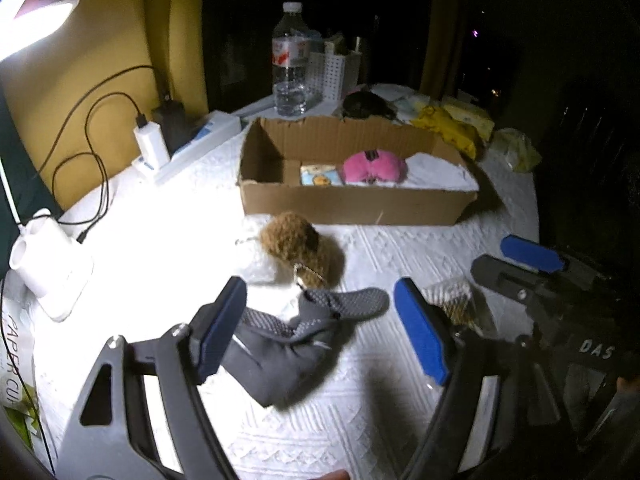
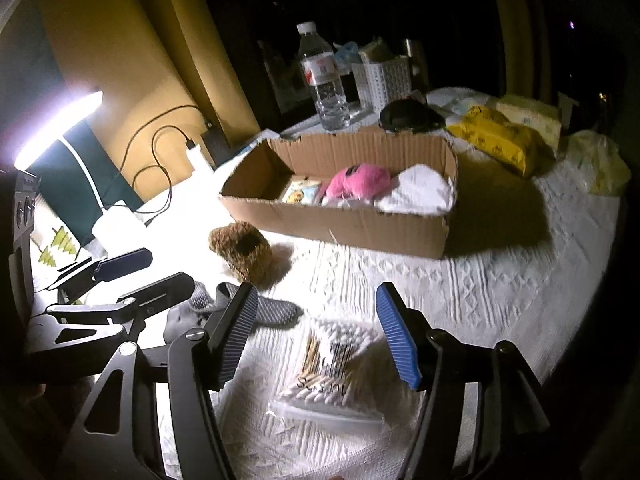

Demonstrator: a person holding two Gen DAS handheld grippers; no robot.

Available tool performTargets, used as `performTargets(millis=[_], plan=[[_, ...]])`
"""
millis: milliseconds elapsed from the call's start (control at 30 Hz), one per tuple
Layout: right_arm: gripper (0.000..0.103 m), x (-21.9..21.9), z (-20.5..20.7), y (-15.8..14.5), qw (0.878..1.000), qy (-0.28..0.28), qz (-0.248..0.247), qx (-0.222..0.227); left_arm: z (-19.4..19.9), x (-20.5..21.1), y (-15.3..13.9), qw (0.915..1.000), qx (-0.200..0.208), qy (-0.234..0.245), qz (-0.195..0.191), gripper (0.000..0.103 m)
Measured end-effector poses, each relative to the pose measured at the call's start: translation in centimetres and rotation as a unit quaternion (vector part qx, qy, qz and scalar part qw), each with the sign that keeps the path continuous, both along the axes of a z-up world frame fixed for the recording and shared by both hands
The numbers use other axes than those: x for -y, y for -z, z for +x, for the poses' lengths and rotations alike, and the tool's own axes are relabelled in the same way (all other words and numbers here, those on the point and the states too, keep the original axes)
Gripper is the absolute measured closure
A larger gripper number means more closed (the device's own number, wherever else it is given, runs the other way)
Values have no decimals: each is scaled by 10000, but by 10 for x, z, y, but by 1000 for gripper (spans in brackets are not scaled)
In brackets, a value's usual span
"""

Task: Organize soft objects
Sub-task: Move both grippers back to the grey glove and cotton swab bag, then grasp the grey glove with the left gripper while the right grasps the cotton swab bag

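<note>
Hovering low over the white textured tablecloth (image 1: 400,248), the left gripper (image 1: 320,324) has its blue-padded jaws spread apart, and a grey sock (image 1: 304,328) lies crumpled between them at the lower centre of the left wrist view; the left pad looks to sit against the sock's cuff while the right pad stands clear of it, so nothing is clamped. Just above the sock, toward the middle of the frame, sits a brown plush toy (image 1: 300,248) with a small chain trailing down to the sock's edge. In the right wrist view the right gripper (image 2: 320,336) also has its jaws released, straddling a clear bag of cotton swabs (image 2: 328,356) that lies flat on the cloth at the lower centre, with neither pad pressing on it. A cardboard box (image 1: 352,204) stands beyond, in the upper middle of both views, and holds a pink plush (image 1: 374,166), a small printed packet (image 1: 320,175) to its left and a white cloth (image 1: 436,172) to its right. Behind the box stand a water bottle (image 1: 290,64) and a white perforated basket (image 1: 332,72). A yellow bag (image 2: 496,140) lies at the upper right, and a bright lamp (image 2: 56,128) glares at the left edge beside looping black cables (image 1: 92,152).
</note>
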State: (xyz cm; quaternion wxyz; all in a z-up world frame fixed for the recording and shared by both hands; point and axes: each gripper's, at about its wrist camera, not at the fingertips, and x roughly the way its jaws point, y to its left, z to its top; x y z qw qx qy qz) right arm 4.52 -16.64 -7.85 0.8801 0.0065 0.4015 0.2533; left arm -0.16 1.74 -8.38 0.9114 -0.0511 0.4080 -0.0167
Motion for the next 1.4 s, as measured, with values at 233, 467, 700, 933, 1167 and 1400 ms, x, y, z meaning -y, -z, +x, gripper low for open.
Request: performTargets(millis=[233, 467, 700, 933, 1167, 1400], plan=[[38, 0, -6, 18, 9999, -8, -10, -161, -6, 1, 18, 9998, -181, 18, 100, 26], [38, -2, -6, 40, 9992, -59, -85, -394, -9, -4, 45, 9988, -469, -64, 91, 26], [38, -7, -6, 54, 9985, -122, -195, -502, -2, -9, 62, 9979, -613, -169, 150, 26], [37, -12, 0, 63, 9971, -86, -572, -497, 8, -6, 75, 9970, -727, -62, 260, 26], [37, -13, 5, 71, 9960, -138, -643, -610, 11, 0, 82, 9964, -751, 63, 393, 39], [53, -14, 9, 71, 9957, -208, -642, -639, 8, 4, 79, 9964, -678, 214, 456, 63]])
